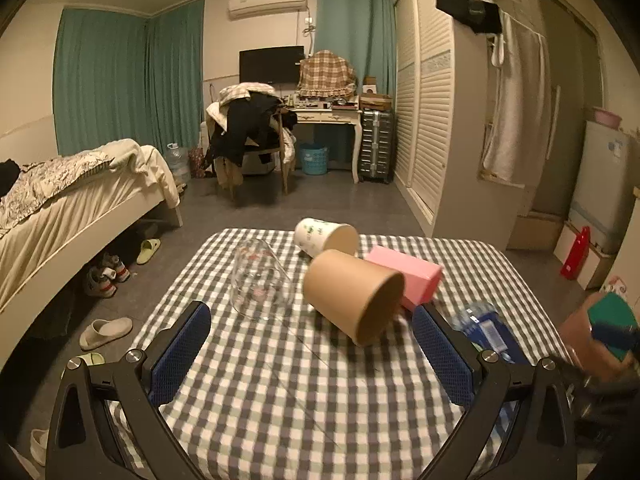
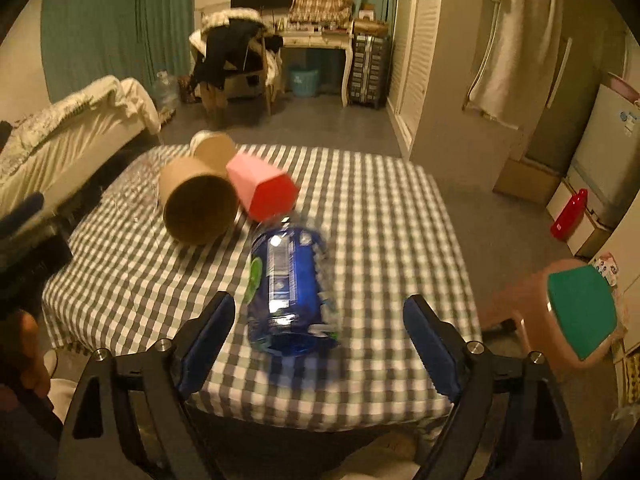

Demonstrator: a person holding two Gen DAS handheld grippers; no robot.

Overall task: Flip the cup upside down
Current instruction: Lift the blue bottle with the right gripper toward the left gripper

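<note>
Several cups lie on their sides on the checked table (image 1: 280, 380): a brown paper cup (image 1: 352, 294) (image 2: 198, 204), a white printed paper cup (image 1: 324, 237) (image 2: 212, 148) behind it, a pink cup (image 1: 408, 276) (image 2: 264, 190), and a clear glass (image 1: 260, 284) on the left. A blue-labelled clear plastic bottle (image 2: 286, 288) (image 1: 486, 330) lies nearer the front. My left gripper (image 1: 312, 340) is open and empty, short of the brown cup. My right gripper (image 2: 320, 340) is open, its fingers on either side of the bottle's near end without touching it.
A pink stool with a green seat (image 2: 576, 312) stands right of the table (image 2: 380, 240). A bed (image 1: 60, 208) is on the left with slippers (image 1: 106, 330) on the floor. A chair piled with clothes (image 1: 248, 136), a desk and a wardrobe stand beyond.
</note>
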